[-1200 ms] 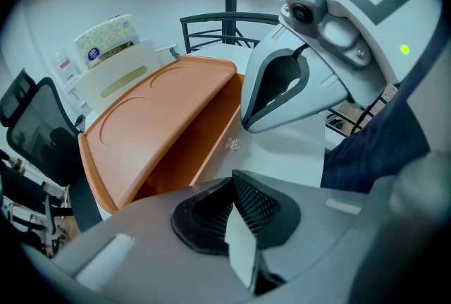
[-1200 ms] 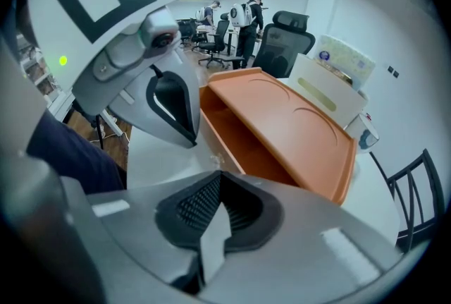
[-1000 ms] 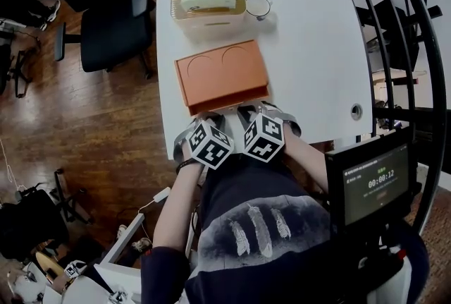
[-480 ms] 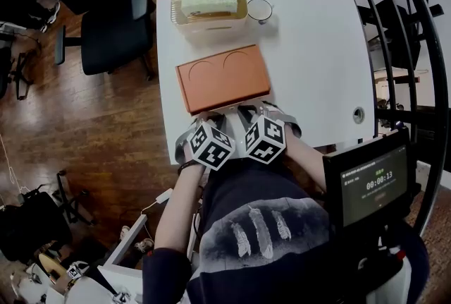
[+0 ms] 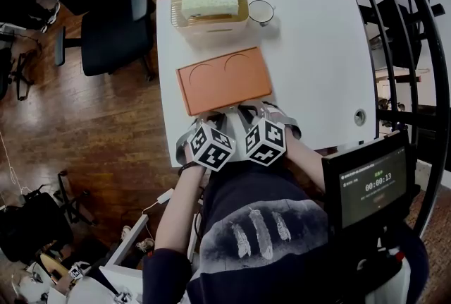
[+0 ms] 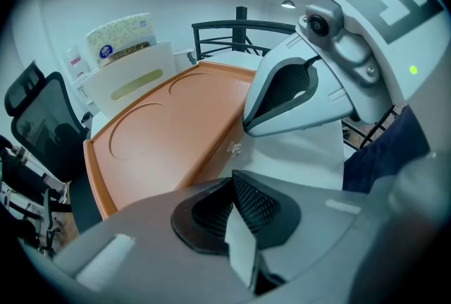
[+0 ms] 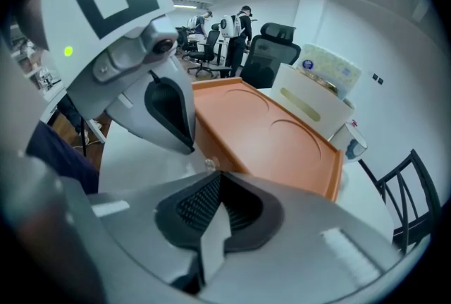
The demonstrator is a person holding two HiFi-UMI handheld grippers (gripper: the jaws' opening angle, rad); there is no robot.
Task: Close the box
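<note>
**Lid lying down on the orange box, both grippers waiting at its front edge**

The orange box (image 5: pixel 223 80) is sitting on the white table (image 5: pixel 317 49). Its lid, pressed with two round outlines, is lying flat across the top. Behind the box a pale bin (image 5: pixel 209 19) is holding a tissue pack, and a cup (image 5: pixel 261 11) is standing just beside that bin. The left gripper (image 6: pixel 236 225) and the right gripper (image 7: pixel 211 218) are hovering side by side at the box's near edge, close to it, though no view is showing contact. Each gripper's two dark ribbed pads are pressing together with nothing between them.

The box is looking like thin moulded plastic: probably light, fairly stiff and smooth, so it is likely to skate on the table under a sideways shove. Pressing straight down along the front lip of the lid, one closed tip near each corner, is seeming the safest way to seat it. A small clear piece (image 6: pixel 234 148) is showing on the front wall. It may be a catch, but I cannot tell.

Against the views of about a second earlier, the lid is no longer standing raised at a slant over an open gap. It is now lying down on the walls, and the interior is no longer showing.
</note>
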